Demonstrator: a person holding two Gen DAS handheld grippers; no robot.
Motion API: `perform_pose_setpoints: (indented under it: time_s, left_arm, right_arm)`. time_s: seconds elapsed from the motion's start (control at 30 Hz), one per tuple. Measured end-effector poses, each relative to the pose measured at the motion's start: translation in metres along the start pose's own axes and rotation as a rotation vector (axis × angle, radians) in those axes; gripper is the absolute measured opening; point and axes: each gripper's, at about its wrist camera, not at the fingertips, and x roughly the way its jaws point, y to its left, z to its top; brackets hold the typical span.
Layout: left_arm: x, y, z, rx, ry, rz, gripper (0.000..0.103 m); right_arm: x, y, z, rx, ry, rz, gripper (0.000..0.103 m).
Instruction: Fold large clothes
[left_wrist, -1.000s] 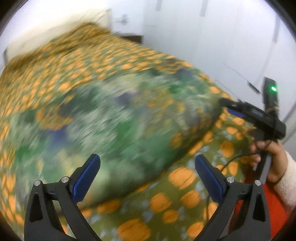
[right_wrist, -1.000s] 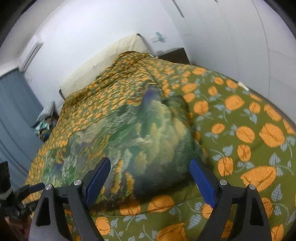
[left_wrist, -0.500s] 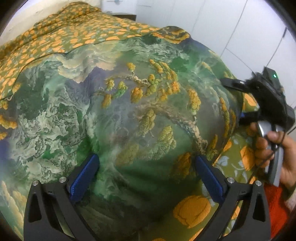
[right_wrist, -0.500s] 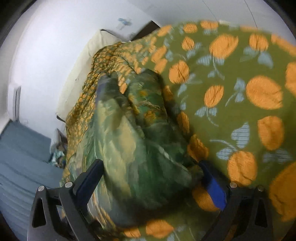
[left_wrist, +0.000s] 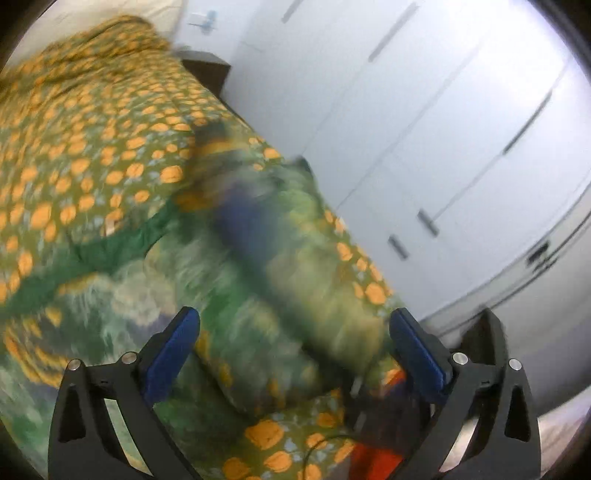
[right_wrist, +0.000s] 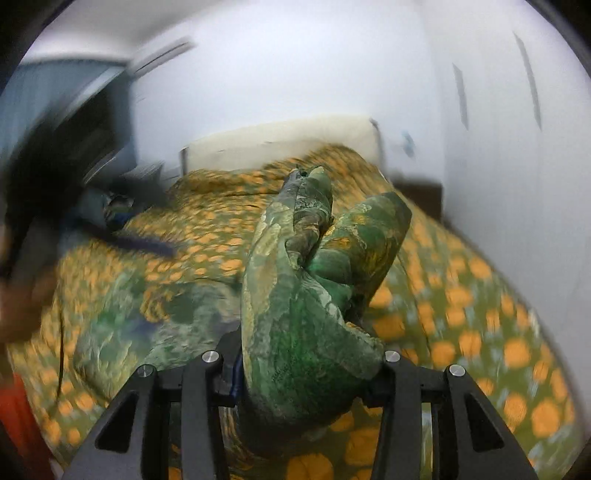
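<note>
While the left gripper (left_wrist: 293, 341) stood open, the green garment (right_wrist: 295, 295) was clamped by the right gripper (right_wrist: 303, 373); edges best aligned over the bed (right_wrist: 480, 295).

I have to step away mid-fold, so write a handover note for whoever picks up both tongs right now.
Right tongs: shut on a bunched fold of the green printed garment, lifted off the bed.
Left tongs: open, holding nothing, above the garment's other part.
The rest of the garment lies on the orange-patterned bedspread.
Done: one edge gripped.
Left: carry it over, lay it flat, finish the folds.
</note>
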Motion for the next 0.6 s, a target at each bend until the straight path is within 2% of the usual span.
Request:
perform_pose_setpoints:
  time_s: [0.07,0.2,0.33,0.37,0.4,0.43,0.47,0.5,0.53,0.6]
  left_arm:
    - [0.015,-0.006,0.012,0.025,0.050,0.074,0.102]
    - [0.040,-0.006,0.019,-0.003,0.156,0.164,0.102]
    - [0.061,-0.012,0.012,0.035,0.252,0.316,0.102]
    - [0.065,-0.012,0.010,0.050,0.265,0.348,0.097]
    - [0.068,-0.011,0.006,0.063,0.270,0.384,0.068]
    - [0.068,-0.005,0.003,0.069,0.272,0.413,0.050]
    - [0.066,0.000,0.002,0.062,0.272,0.411,0.037]
    - [0.059,0.008,0.001,0.030,0.259,0.367,0.032]
    - [0.050,0.016,0.000,-0.006,0.243,0.341,0.031]
    - [0.034,0.031,0.001,-0.055,0.211,0.310,0.030]
  right_arm:
    - [-0.001,0.027,-0.001,-0.091,-0.008,-0.006,0.044]
    - [-0.006,0.073,-0.014,-0.269,-0.024,-0.029,0.044]
    - [-0.007,0.098,-0.026,-0.380,-0.030,-0.037,0.044]
    - [-0.006,0.103,-0.028,-0.401,-0.033,-0.039,0.044]
    - [-0.006,0.108,-0.030,-0.427,-0.036,-0.040,0.044]
    - [-0.005,0.109,-0.031,-0.436,-0.037,-0.039,0.044]
    - [-0.005,0.109,-0.032,-0.431,-0.034,-0.037,0.044]
    - [-0.003,0.107,-0.032,-0.417,-0.028,-0.033,0.044]
    - [-0.003,0.103,-0.032,-0.397,-0.024,-0.024,0.048]
    - [-0.008,0.100,-0.032,-0.391,-0.035,-0.016,0.064]
